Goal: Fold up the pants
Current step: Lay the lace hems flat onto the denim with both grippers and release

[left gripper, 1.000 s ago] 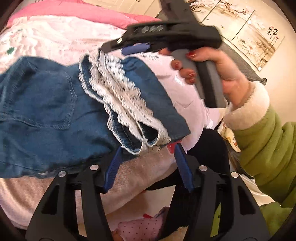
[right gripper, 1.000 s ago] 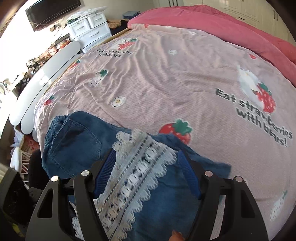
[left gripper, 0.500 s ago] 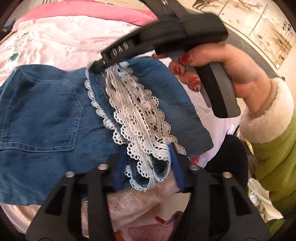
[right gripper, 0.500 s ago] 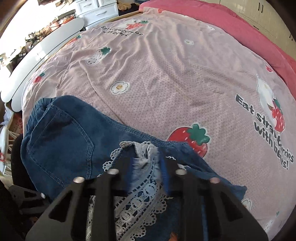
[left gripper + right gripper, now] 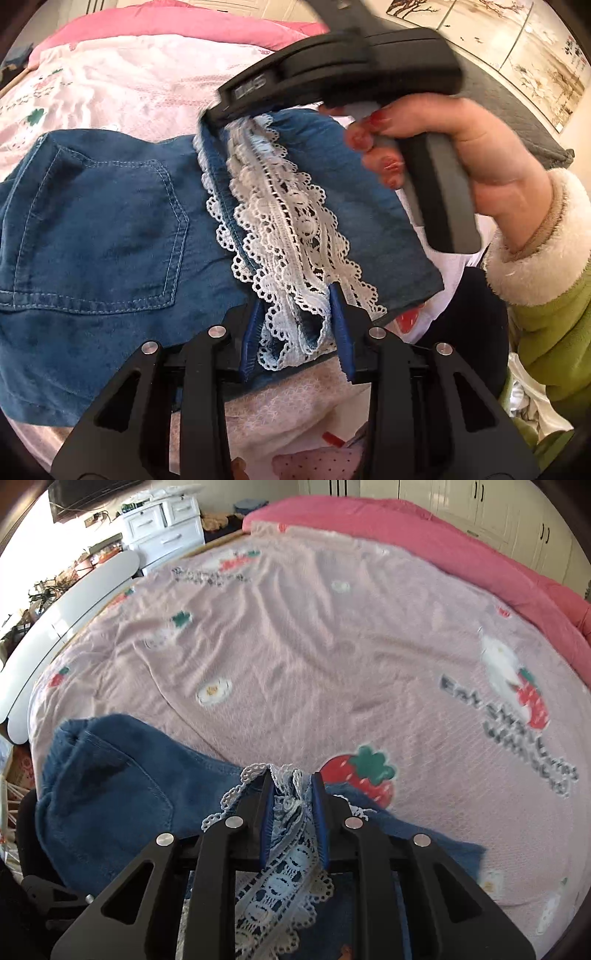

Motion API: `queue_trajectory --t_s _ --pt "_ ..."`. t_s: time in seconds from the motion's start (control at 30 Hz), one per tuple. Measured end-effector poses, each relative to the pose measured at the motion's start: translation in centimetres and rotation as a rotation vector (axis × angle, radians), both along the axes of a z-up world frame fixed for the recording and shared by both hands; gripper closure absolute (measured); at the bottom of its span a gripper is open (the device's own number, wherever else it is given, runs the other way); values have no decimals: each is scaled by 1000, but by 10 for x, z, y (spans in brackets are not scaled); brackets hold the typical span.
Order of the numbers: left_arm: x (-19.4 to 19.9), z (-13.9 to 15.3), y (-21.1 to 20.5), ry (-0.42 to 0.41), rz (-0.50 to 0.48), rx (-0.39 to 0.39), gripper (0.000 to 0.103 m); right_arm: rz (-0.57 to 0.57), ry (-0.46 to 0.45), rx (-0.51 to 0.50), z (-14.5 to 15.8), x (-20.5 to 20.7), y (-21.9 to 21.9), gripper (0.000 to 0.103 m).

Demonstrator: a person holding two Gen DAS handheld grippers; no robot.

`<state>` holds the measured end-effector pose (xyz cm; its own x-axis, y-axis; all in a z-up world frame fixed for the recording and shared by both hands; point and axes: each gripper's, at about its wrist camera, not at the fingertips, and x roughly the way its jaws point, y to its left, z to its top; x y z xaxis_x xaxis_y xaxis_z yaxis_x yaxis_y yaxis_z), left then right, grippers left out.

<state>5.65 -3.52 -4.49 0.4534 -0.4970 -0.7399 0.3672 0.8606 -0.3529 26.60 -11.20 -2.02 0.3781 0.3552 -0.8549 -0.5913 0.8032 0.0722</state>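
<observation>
Blue denim pants (image 5: 103, 221) lie on the bed with a back pocket facing up and a white lace hem (image 5: 291, 229) folded over them. My left gripper (image 5: 295, 306) is shut on the near end of the lace hem, which bunches between its blue pads. A hand (image 5: 461, 155) holds my right gripper (image 5: 218, 118) at the far end of the same hem. In the right wrist view, my right gripper (image 5: 291, 779) has the lace hem (image 5: 288, 878) pinched between its pads, and its jaws are opening slightly. The pants (image 5: 110, 794) spread out to its left.
A pink strawberry-print sheet (image 5: 314, 646) covers the bed beyond the pants. A pink quilt (image 5: 406, 531) lies along the far side. White drawers (image 5: 162, 528) and a white bed rail (image 5: 55, 627) stand at the left. A green sleeve (image 5: 554, 332) fills the right.
Both grippers stood open around the lace hem a second ago and have closed on it. Each moved a little forward and down onto the pants.
</observation>
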Motion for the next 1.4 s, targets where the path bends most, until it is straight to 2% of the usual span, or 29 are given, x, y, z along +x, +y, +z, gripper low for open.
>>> queue_trajectory --t_s 0.07,0.1,0.17,0.23,0.27,0.37,0.53,0.67,0.73,0.97,1.1,1.23,1.4 --pt "-1 -1 0 4 -2 -1 72 14 9 49 1 0 -2 66" --pt "-1 -1 0 5 -3 -3 72 19 21 80 5 -1 -5 54" --pt "-3 -2 -2 2 -7 -2 70 7 3 117 18 -4 -16 49" --pt "-5 -2 -2 -1 -11 0 68 11 -54 147 37 -12 -32 36" --pt "-6 -2 -2 -5 -13 5 68 13 -80 156 44 -17 -39 35" --pt "-8 -1 -2 -10 -15 2 64 29 -112 136 55 -28 -59 35" --pt "-12 0 -2 -18 -20 16 55 115 -65 97 36 -46 -63 35" --pt "-13 -1 -7 -19 -24 30 52 147 -35 100 16 -50 -44 40" --pt "-13 -1 -7 -18 -23 33 52 168 9 140 9 -46 -34 49" --pt "-15 -3 -7 -20 -25 38 50 138 62 46 -18 -36 -7 46" --pt "-16 -2 -6 -21 -23 32 49 135 58 22 -15 -37 -3 43" --pt "-17 1 -4 -25 -18 26 48 139 3 -16 -4 -45 0 42" --pt "-20 9 2 -41 -2 18 44 138 -42 3 14 -52 -1 41"
